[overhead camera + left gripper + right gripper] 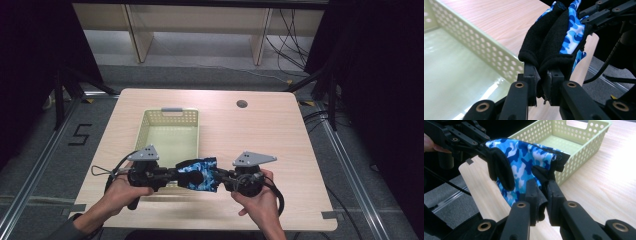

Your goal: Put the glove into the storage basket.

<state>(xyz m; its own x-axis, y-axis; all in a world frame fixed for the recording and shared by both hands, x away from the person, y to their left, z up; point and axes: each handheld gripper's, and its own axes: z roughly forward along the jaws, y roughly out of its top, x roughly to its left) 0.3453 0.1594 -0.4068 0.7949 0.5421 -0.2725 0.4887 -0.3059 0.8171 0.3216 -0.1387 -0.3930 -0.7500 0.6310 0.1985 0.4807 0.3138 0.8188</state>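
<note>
The left gripper [172, 176] has its two black jaws squeezed tight on the black fuzzy edge of a blue camo glove [201, 174]. The right gripper [224, 178] pinches the other end of the glove, jaws nearly together with cloth caught between them. The glove hangs in the air between the two grippers, above the near edge of the wooden table [260, 145], just in front of the pale green basket [147, 125]. Its long side runs left to right, from one gripper to the other. The glove is bunched up, so its fingers are hard to make out. The person's hands are partly cut off at the bottom.
</note>
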